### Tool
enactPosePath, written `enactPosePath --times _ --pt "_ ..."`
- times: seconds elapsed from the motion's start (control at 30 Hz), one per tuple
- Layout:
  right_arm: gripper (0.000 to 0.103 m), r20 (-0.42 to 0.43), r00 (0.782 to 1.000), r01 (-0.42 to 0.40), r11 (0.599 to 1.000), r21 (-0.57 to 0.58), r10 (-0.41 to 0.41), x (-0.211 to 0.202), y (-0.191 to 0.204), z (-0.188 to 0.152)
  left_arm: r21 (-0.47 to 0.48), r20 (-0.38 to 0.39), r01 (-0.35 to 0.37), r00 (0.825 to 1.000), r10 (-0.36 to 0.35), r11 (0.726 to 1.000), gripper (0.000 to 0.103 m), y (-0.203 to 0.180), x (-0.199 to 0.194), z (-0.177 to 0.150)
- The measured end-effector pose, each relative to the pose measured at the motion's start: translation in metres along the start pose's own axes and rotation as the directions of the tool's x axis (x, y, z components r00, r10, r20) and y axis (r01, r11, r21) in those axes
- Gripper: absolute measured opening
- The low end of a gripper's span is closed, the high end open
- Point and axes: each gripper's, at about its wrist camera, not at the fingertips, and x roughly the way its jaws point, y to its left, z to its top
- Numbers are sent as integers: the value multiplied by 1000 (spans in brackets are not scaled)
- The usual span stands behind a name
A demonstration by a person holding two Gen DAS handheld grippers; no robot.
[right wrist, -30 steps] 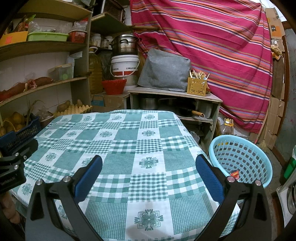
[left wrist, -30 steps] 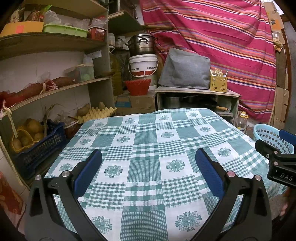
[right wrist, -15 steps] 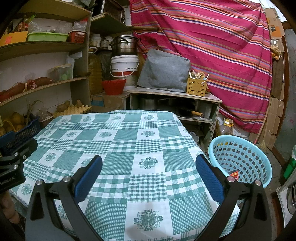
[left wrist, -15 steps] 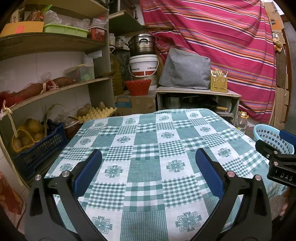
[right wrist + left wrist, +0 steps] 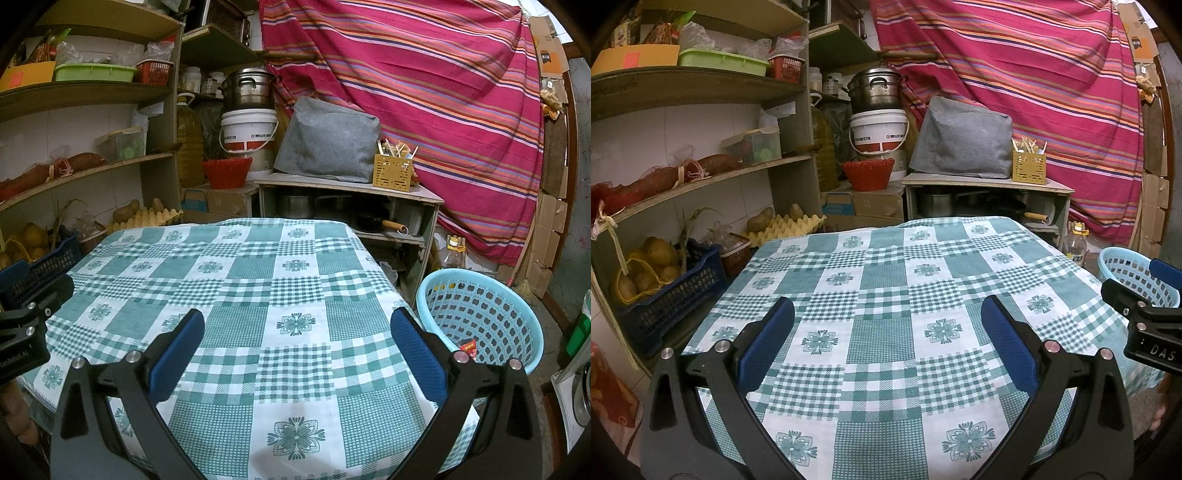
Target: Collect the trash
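Note:
A light blue plastic basket (image 5: 480, 317) stands on the floor to the right of the table, and a small red wrapper (image 5: 468, 347) lies inside it. The basket (image 5: 1126, 269) also shows at the right edge of the left wrist view. The table carries a green and white checked cloth (image 5: 258, 295) with no loose item on it. My right gripper (image 5: 295, 328) hovers open above the near edge of the cloth, nothing between its blue pads. My left gripper (image 5: 886, 317) hangs open over the cloth (image 5: 886, 295) too, holding nothing.
Wooden shelves (image 5: 701, 184) with potatoes, a blue crate (image 5: 665, 291) and boxes line the left wall. Behind the table stands a low cabinet (image 5: 347, 206) with a grey cover, a white bucket (image 5: 251, 136) and a pot. A striped pink cloth (image 5: 443, 92) hangs at the back.

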Motion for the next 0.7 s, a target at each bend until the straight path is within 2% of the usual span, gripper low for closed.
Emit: enactPosePath --times 0.7 --pt "98 -1 1000 0 1000 1 0 0 0 0 -1 -2 0 1000 0 1000 98 0 0 0"
